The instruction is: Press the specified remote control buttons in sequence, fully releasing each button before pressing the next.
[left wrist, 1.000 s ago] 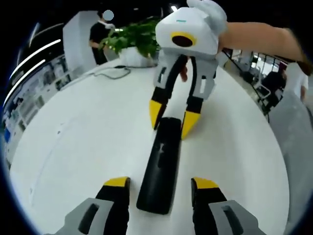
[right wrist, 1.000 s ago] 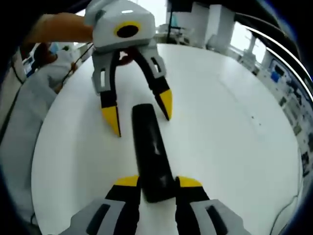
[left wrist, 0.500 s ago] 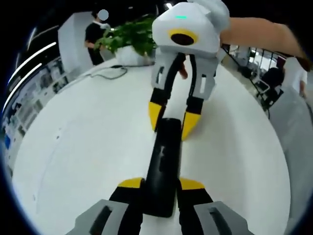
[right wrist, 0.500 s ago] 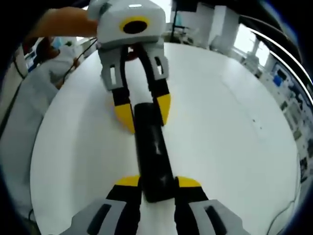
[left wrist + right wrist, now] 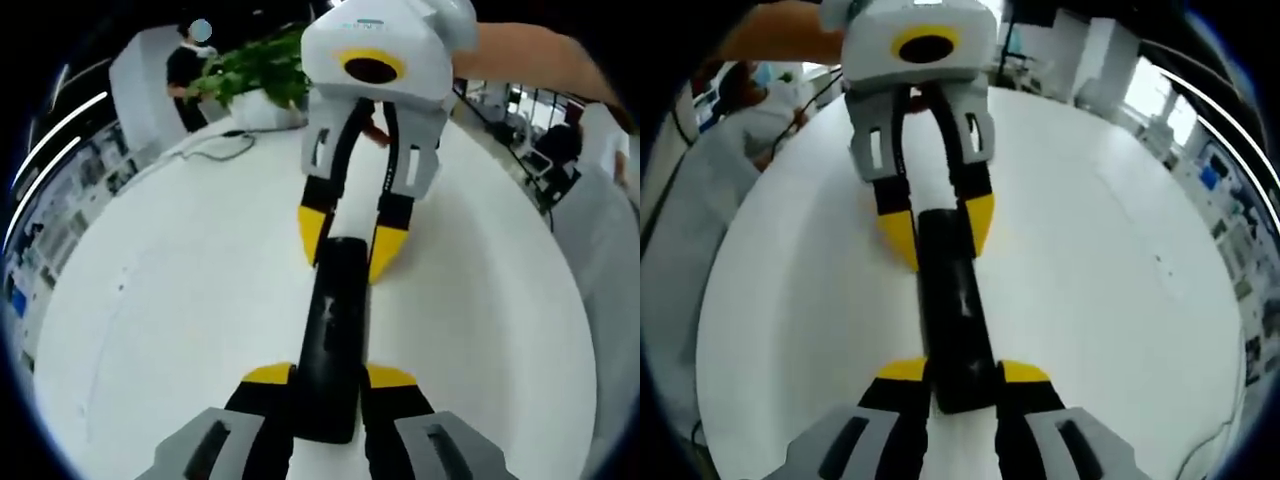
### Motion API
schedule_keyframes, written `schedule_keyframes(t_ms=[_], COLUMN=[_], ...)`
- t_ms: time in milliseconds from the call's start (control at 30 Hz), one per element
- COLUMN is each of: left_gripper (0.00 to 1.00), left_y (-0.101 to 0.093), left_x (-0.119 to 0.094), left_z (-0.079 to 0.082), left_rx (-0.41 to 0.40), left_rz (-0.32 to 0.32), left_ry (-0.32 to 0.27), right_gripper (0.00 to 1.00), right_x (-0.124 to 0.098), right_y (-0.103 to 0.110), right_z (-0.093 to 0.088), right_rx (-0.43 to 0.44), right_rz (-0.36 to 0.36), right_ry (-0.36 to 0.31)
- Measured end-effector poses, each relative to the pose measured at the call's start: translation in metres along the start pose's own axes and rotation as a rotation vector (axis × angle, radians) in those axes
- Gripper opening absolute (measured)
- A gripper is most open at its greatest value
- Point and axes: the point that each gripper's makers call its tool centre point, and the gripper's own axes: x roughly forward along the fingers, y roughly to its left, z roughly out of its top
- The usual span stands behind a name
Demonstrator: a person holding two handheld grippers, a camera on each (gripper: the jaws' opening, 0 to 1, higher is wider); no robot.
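A long black remote control (image 5: 335, 310) lies on the white round table (image 5: 180, 270). In the left gripper view my left gripper (image 5: 331, 376) is shut on the remote's near end, yellow tips pressed to both sides. My right gripper (image 5: 348, 240) comes in from the top and clasps the far end. In the right gripper view the same remote (image 5: 952, 290) runs away from me. There my right gripper (image 5: 963, 371) is shut on its near end and the left gripper (image 5: 939, 225) holds the far end. The buttons are too dark to make out.
A potted plant (image 5: 262, 75) and a cable (image 5: 225, 150) sit at the table's far edge, with a person (image 5: 185, 70) standing behind. A bare forearm (image 5: 540, 65) holds the right gripper. Another person in white (image 5: 750, 115) sits beyond the table (image 5: 1090, 260) rim.
My left gripper's jaws, open on either side of the remote a second ago, have moved forward and shut on its end. The right gripper has kept its hold throughout.
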Motion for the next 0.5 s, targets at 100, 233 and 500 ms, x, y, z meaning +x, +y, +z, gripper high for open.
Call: schedule_keyframes(t_ms=[100,233,500], left_gripper=[0.24,0.24,0.24], left_y=[0.003,0.005,0.001], left_x=[-0.004,-0.009,-0.018], left_z=[0.001,0.004,0.009], left_rx=[0.000,0.002,0.010], left_rz=[0.005,0.016,0.024], left_ry=[-0.004,-0.006,-0.011], right_gripper=[0.22,0.22,0.22], right_x=[-0.004,-0.007,-0.017], right_y=[0.000,-0.003,0.001], right_z=[0.004,0.006,0.012], right_rx=[0.000,-0.007,-0.012], right_rz=[-0.006,-0.019,-0.029], right_ry=[-0.010,-0.018,-0.030])
